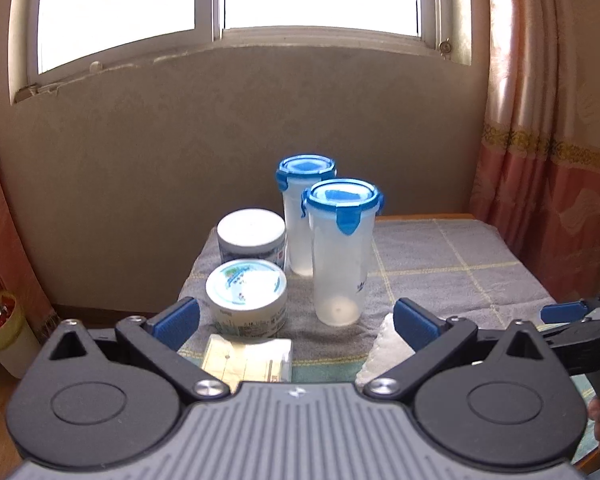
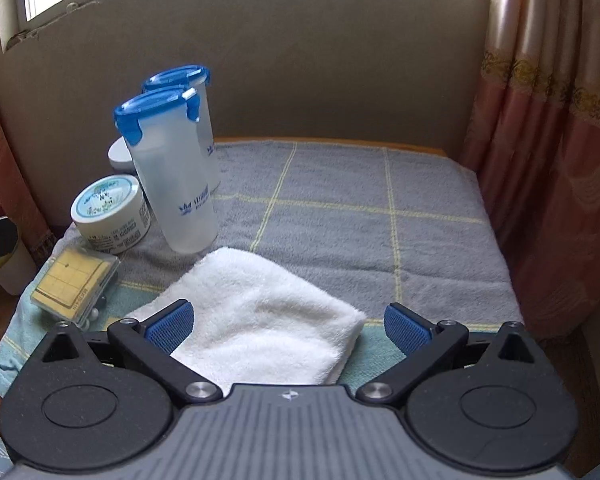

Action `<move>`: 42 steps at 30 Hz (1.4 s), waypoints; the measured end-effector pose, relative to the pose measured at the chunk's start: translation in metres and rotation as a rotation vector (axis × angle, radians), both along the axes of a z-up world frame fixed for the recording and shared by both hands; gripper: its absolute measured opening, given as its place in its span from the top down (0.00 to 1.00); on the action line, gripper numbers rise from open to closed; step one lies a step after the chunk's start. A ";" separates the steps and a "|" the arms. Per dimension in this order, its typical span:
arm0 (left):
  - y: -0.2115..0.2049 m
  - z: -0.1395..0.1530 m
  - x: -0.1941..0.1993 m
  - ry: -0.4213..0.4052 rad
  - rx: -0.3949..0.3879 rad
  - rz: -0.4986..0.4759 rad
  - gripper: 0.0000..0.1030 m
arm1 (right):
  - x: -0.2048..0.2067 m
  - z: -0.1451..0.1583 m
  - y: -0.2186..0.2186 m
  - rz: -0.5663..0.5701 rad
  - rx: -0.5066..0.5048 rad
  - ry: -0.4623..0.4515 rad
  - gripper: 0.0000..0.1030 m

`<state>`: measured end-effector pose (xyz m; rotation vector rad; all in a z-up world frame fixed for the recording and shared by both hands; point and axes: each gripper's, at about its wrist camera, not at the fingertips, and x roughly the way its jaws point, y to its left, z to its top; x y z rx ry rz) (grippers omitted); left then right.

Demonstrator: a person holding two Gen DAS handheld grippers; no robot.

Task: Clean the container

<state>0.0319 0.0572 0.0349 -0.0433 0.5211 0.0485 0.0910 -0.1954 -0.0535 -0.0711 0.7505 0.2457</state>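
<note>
Two tall clear containers with blue clip lids stand upright on the table, the nearer one (image 1: 342, 256) (image 2: 172, 176) in front of the farther one (image 1: 300, 216) (image 2: 198, 120). A folded white towel (image 2: 260, 316) (image 1: 388, 348) lies on the grey checked cloth in front of them. My left gripper (image 1: 296, 320) is open and empty, hovering short of the nearer container. My right gripper (image 2: 288, 328) is open above the towel's near edge, its pads apart from it. The right gripper's blue fingertip (image 1: 564, 312) shows at the right edge of the left wrist view.
Two squat white tubs (image 1: 247, 304) (image 1: 251, 236) stand left of the containers. A flat clear case with a yellow card (image 2: 74, 280) lies at the table's left front. The grey checked cloth (image 2: 380, 208) covers the table. A wall, a window and pink curtains (image 2: 540, 160) close the far side.
</note>
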 end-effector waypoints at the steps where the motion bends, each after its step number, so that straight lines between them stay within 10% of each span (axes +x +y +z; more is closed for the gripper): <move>1: 0.001 0.004 -0.001 -0.006 -0.031 -0.018 0.00 | -0.004 0.009 -0.002 0.005 0.000 -0.014 0.00; 10: -0.010 0.004 0.005 0.131 -0.103 -0.054 0.00 | -0.053 0.036 -0.005 -0.038 -0.040 -0.077 0.00; 42: -0.016 0.005 -0.023 0.235 -0.101 -0.016 0.00 | -0.086 0.032 -0.002 -0.121 -0.030 -0.019 0.00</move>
